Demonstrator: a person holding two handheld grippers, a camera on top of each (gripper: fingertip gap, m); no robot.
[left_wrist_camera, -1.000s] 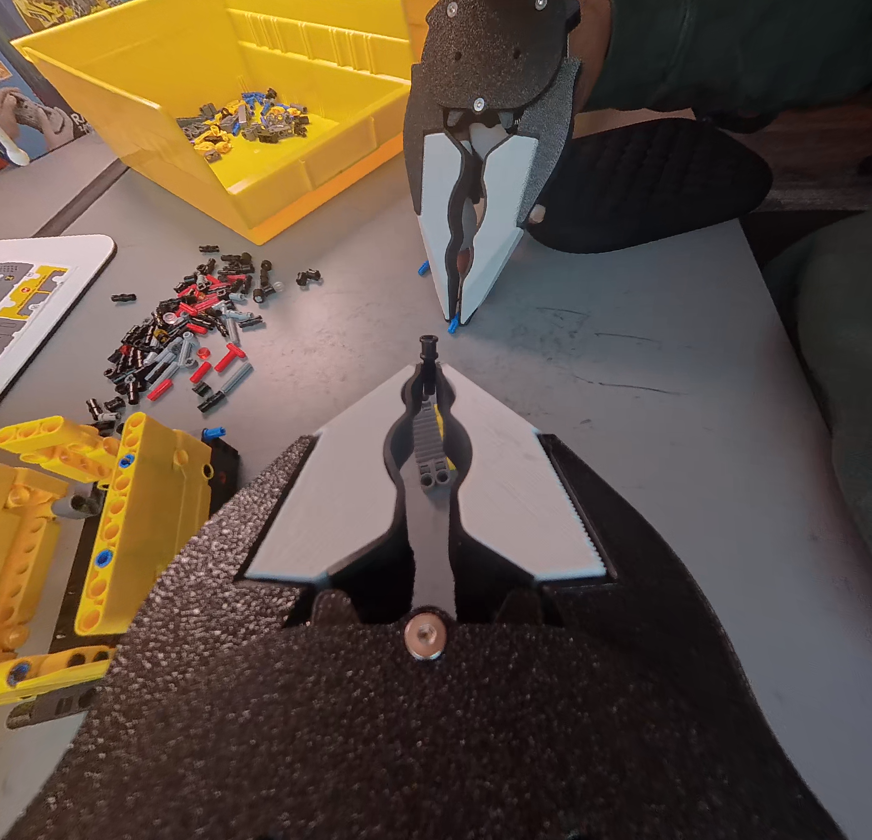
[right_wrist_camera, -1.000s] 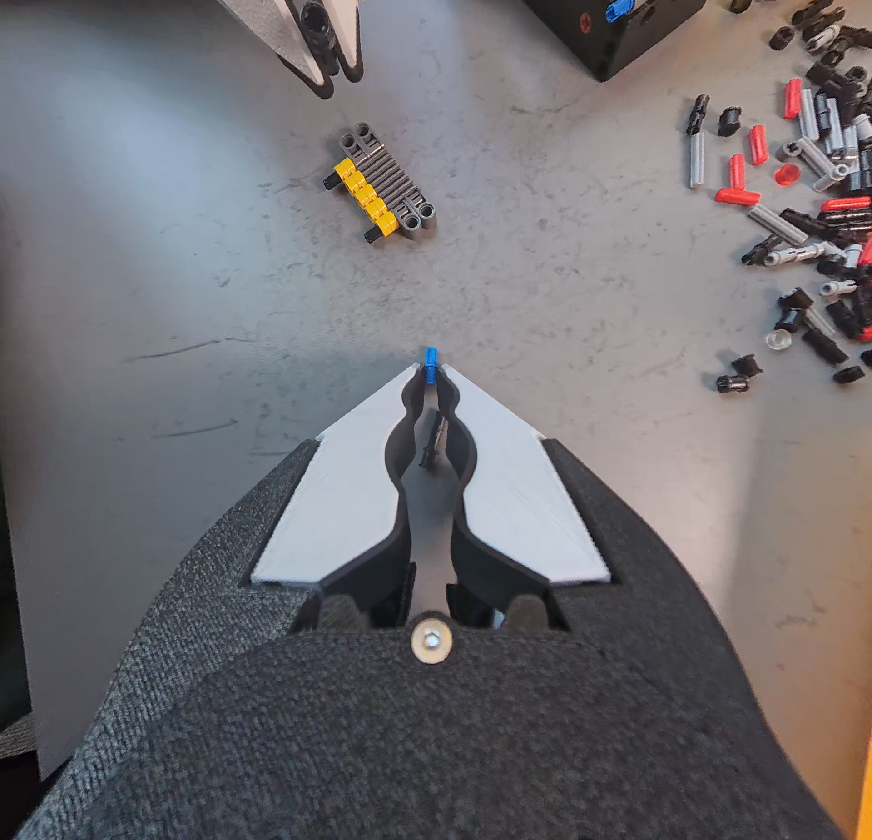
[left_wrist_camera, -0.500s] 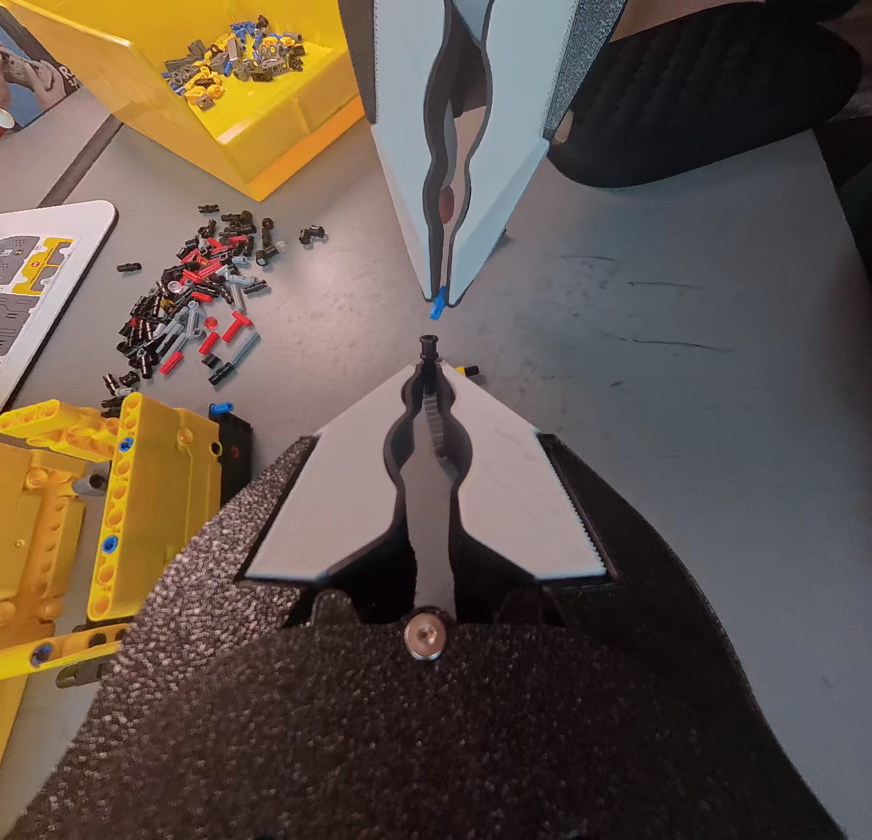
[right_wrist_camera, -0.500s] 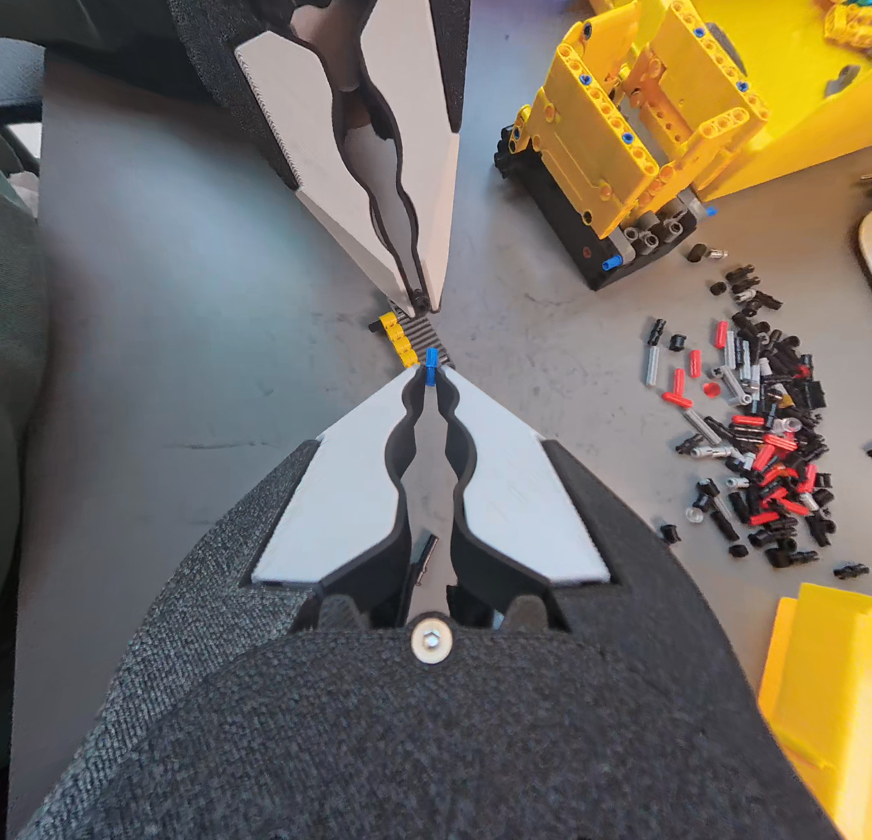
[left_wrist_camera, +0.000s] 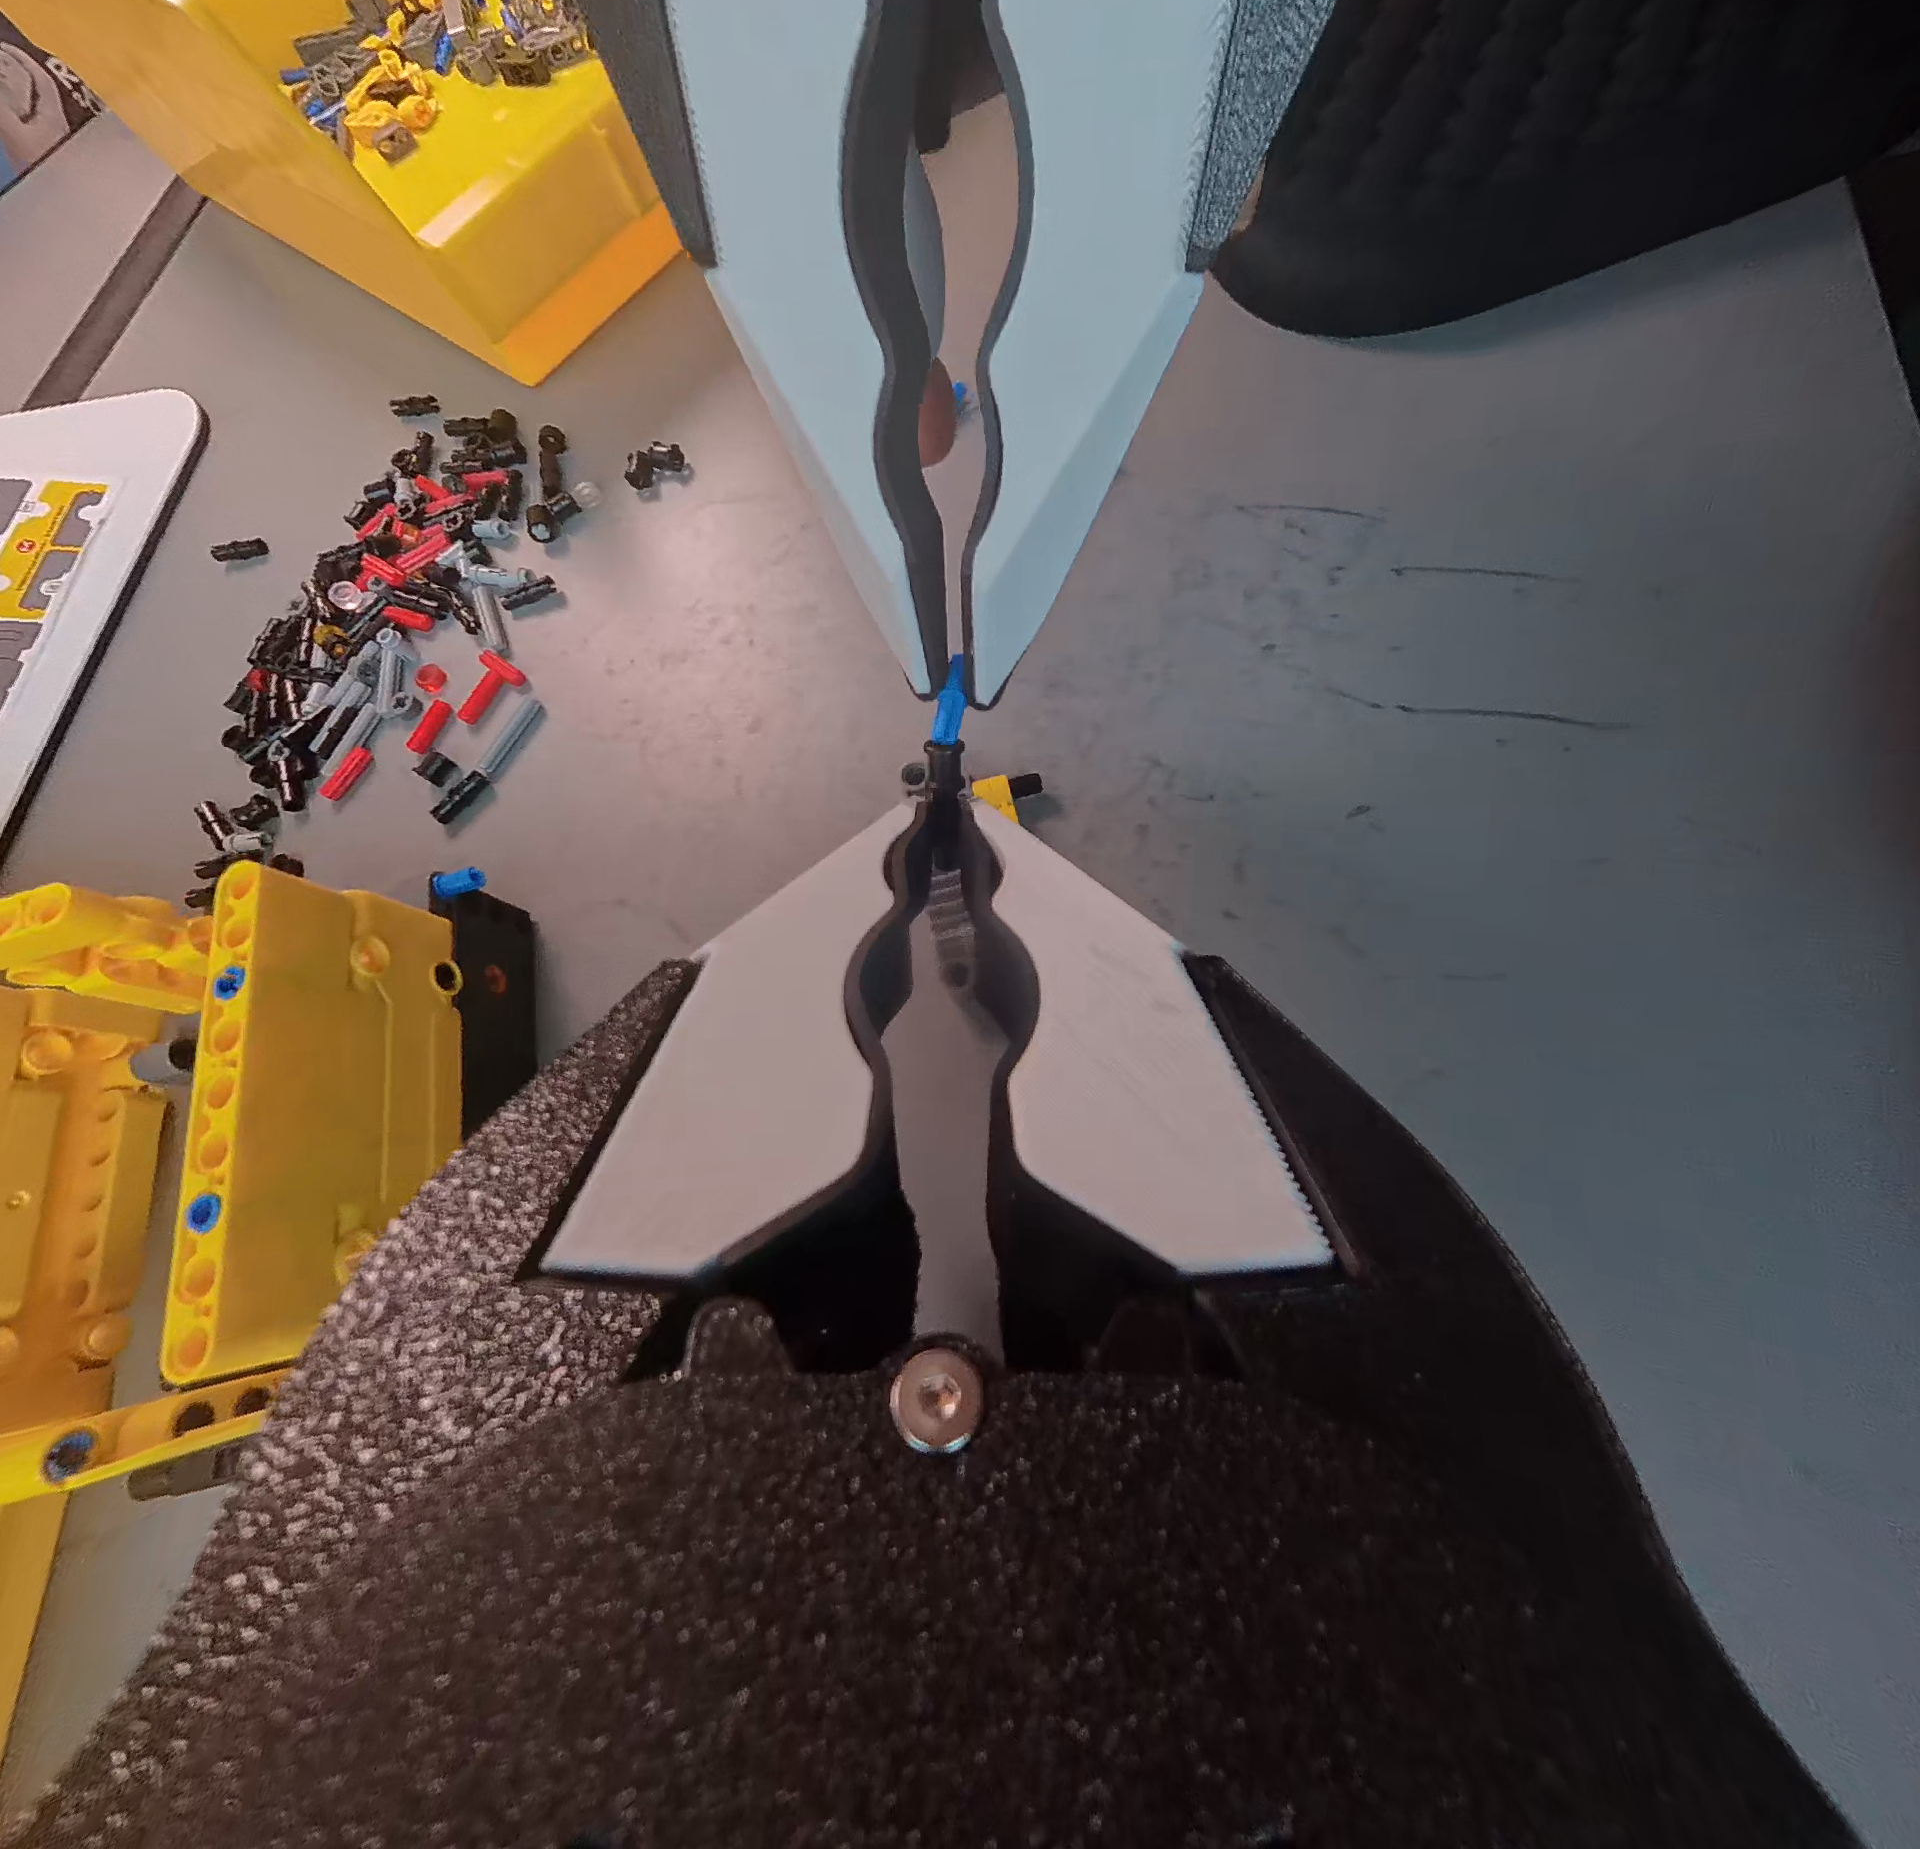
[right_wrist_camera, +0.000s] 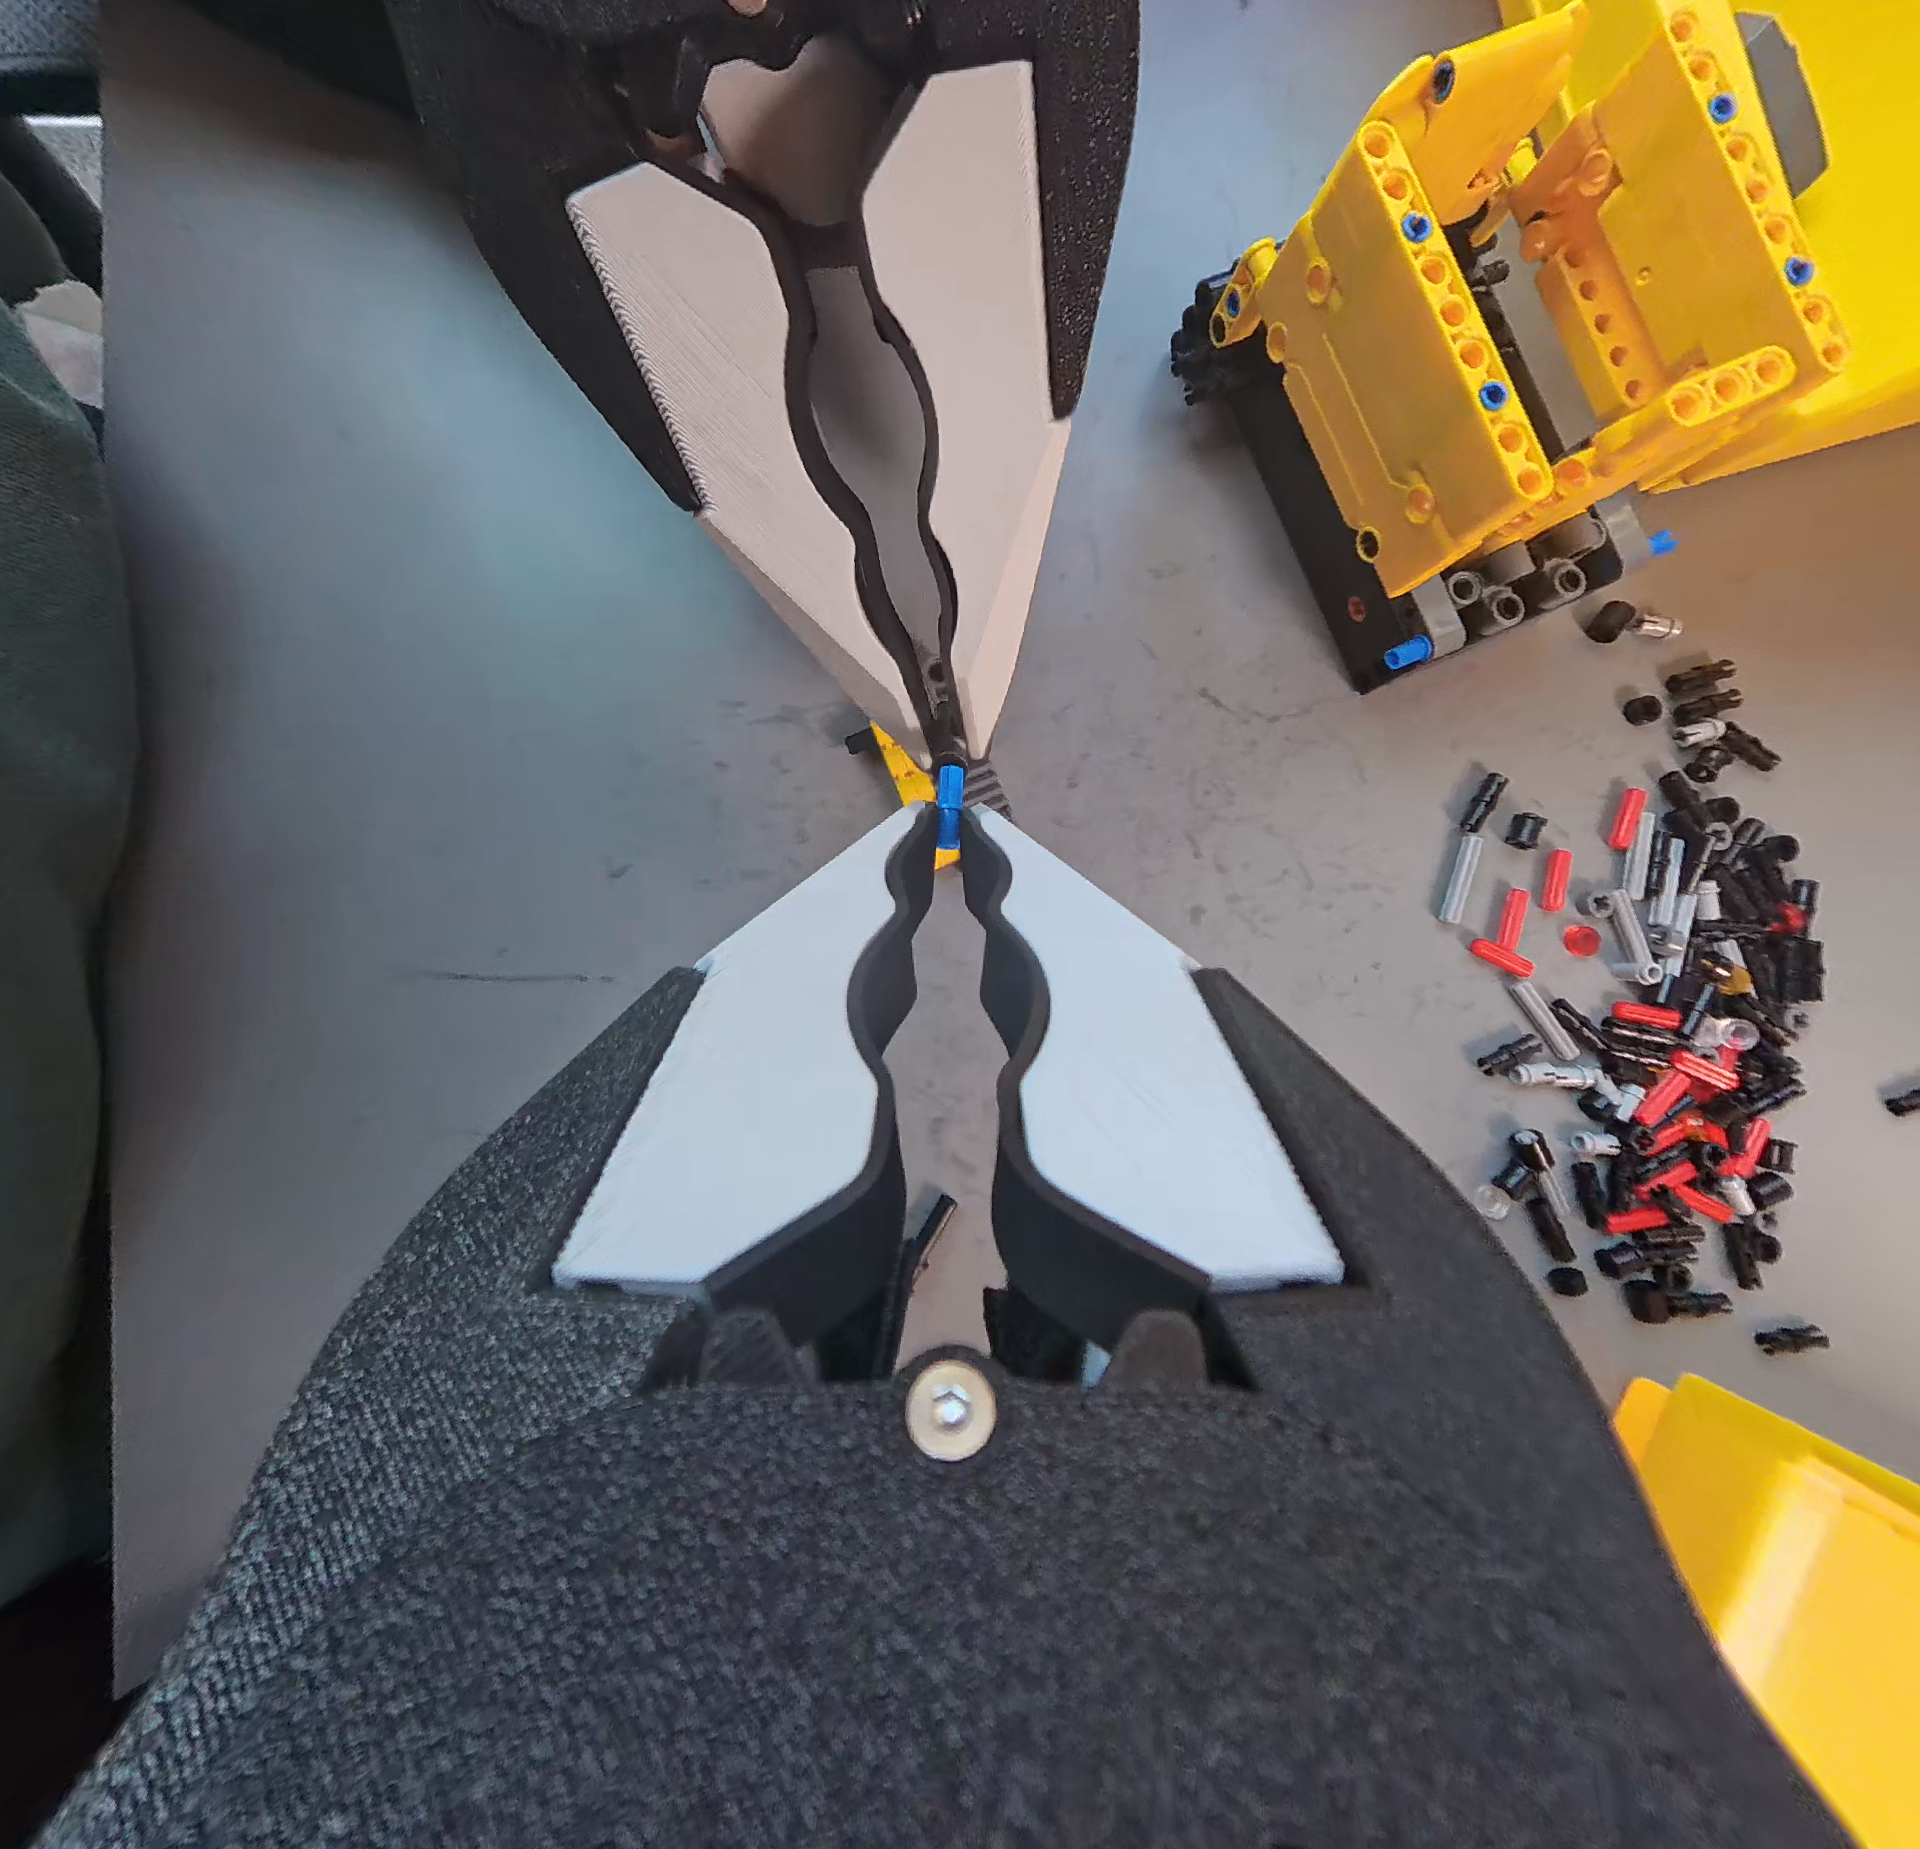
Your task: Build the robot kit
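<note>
above the table, blue pin [left_wrist_camera: 948, 710] now meets black connector [left_wrist_camera: 942, 773].

The left gripper [left_wrist_camera: 943, 812] points forward with its two fingers pressed close together at the tips. The right gripper [right_wrist_camera: 943, 831] points straight at it from the other side, so the two meet tip to tip. Its fingers are pinched tight at the tips too. Behind the tips, each pair of fingers curves apart and leaves a wavy gap. Both grippers are tilted down a little.
</note>
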